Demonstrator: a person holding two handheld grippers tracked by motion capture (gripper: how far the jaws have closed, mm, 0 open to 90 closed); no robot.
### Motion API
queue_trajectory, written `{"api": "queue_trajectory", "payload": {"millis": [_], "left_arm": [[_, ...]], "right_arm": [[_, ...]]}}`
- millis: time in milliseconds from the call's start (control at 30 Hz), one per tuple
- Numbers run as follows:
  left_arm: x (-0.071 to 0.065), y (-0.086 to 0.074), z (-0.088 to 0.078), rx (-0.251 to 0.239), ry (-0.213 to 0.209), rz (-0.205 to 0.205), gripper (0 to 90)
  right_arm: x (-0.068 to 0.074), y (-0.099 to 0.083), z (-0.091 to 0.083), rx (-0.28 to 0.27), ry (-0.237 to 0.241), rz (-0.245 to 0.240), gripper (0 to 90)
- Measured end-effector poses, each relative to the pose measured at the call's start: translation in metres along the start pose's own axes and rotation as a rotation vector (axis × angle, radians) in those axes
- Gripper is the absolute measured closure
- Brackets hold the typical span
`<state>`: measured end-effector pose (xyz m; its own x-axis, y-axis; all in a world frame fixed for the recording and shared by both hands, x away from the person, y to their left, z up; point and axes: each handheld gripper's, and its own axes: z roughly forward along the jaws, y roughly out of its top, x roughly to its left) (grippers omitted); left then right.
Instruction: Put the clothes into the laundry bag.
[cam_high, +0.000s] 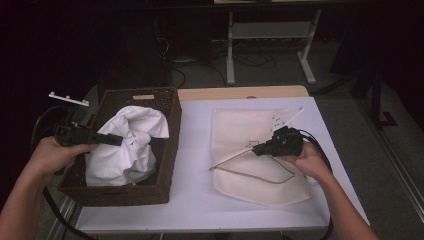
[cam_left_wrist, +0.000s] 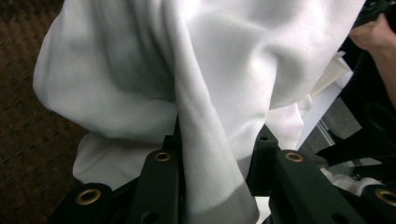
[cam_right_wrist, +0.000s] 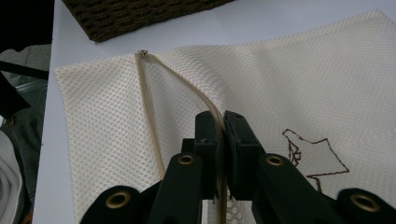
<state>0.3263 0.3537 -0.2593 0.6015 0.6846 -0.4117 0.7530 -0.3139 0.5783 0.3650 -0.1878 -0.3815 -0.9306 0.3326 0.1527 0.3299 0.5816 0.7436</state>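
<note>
Grip, left: our left gripper (cam_high: 112, 139) has a fold of the white garment (cam_high: 125, 145) pinched between its jaws; in the left gripper view the cloth (cam_left_wrist: 205, 93) runs straight up out of them.
Grip, right: our right gripper (cam_high: 256, 148) is clamped narrow on the zipper edge (cam_right_wrist: 215, 116) of the mesh laundry bag (cam_high: 260, 160).
Garment position: bulk sits in the wicker basket (cam_high: 172, 130), bunched and partly raised above the rim, at the table's left.
Bag position: flat on the white table (cam_high: 195, 195), right of the basket, near but not touching it.
Bag opening: zipper line (cam_high: 240, 152) runs diagonally from the near-left edge toward the far-right corner; our right hand lifts one lip of it, so the mouth faces left, toward the basket.
Key relation: garment lies left of the bag mouth; left hand is nearer and carries it rightward over the basket wall.
Uncertainty: how far the mouth gapes we can't quite tell from above, probably only a slit.
</note>
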Motion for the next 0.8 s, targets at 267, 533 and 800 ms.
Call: {"api": "queue_trajectory", "payload": {"millis": [267, 533, 800], "left_arm": [[-0.017, 0.017, -0.006, -0.016, -0.020, 0.038, 70.5], [-0.039, 0.040, -0.016, -0.035, -0.039, 0.080, 70.5], [-0.066, 0.063, -0.016, -0.027, -0.061, 0.138, 70.4]], "right_arm": [[-0.006, 0.006, -0.006, -0.012, -0.014, 0.007, 83.9], [-0.011, 0.012, -0.008, -0.028, -0.034, 0.003, 84.2], [-0.017, 0.016, -0.007, -0.034, -0.043, 0.001, 84.3]]}}
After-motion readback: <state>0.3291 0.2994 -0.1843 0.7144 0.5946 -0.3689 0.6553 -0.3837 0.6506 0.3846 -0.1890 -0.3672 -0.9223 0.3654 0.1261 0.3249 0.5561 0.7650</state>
